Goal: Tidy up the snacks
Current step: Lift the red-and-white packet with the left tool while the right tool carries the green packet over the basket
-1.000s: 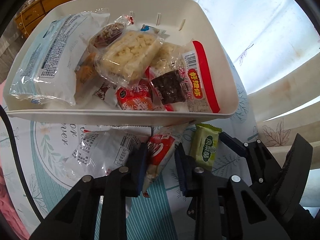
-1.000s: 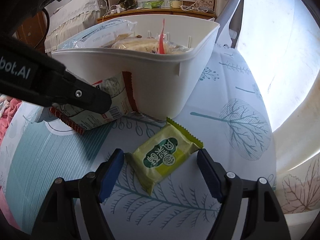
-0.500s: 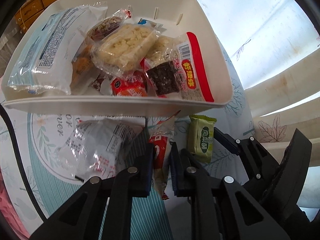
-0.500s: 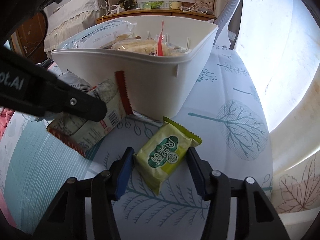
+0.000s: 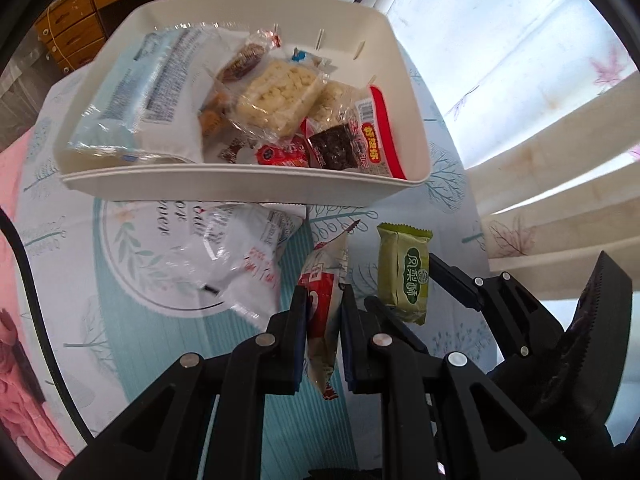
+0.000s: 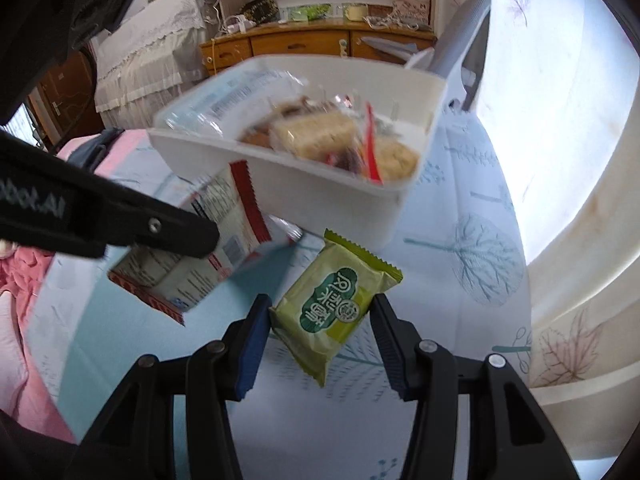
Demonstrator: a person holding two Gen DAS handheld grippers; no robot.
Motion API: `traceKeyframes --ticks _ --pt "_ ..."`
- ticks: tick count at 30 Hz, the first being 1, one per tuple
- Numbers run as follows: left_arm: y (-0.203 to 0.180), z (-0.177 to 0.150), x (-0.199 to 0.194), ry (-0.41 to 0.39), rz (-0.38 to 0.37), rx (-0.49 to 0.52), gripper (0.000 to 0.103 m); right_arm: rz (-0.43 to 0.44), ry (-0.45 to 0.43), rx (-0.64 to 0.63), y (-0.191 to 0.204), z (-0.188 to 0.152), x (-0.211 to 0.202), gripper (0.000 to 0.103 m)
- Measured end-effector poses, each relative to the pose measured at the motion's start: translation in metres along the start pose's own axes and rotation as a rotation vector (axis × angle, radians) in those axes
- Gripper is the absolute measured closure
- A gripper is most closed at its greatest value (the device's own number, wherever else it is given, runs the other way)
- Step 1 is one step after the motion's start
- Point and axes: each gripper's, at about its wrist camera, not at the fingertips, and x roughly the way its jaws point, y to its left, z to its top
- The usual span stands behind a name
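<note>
My left claw (image 5: pixel 323 312) is clamped on a red-and-white packet (image 5: pixel 322 300), which hangs off the cloth (image 5: pixel 140 344). My right claw (image 6: pixel 320 336) has a green packet (image 6: pixel 334 306) between its jaws; they are closing, and both pads sit against the wrapper's sides, with the packet off the cloth too, so I judge it gripped.

The white bin (image 5: pixel 240 184) stands just beyond both claws and is already well filled: a pale blue bag (image 5: pixel 136 92) along its left side, a crumbly rice cake (image 5: pixel 276 98) in the middle, a dark square snack (image 5: pixel 334 148) and a red-edged packet (image 5: pixel 378 136) toward the right, with smaller wrapped bits among them.

Outside it, I see 3 snacks: the 2 I hold and 1 clear crinkly packet (image 5: pixel 236 256) lying on the cloth against the bin's near wall.

So most of the sorting looks done. What remains, as I judge it, is dropping these 2 in the bin and then fetching the clear packet.
</note>
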Motion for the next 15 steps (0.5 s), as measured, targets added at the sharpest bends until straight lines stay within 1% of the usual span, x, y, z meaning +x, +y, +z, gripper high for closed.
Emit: traceKeyframes --ticks 6,11,15 --pt "0.019 0.004 -0.040 -0.022 0.001 0.016 0.090 0.024 -0.052 0.033 0.027 0.027 -0.027 0.052" --pt "0.039 0.017 -0.072 -0.081 0.013 0.022 0.090 0.044 -0.097 0.049 0.047 0.052 -0.038 0.052" --pt "0.056 0.037 -0.090 -0.132 0.010 -0.006 0.090 0.045 -0.149 0.056 0.052 0.076 -0.040 0.052"
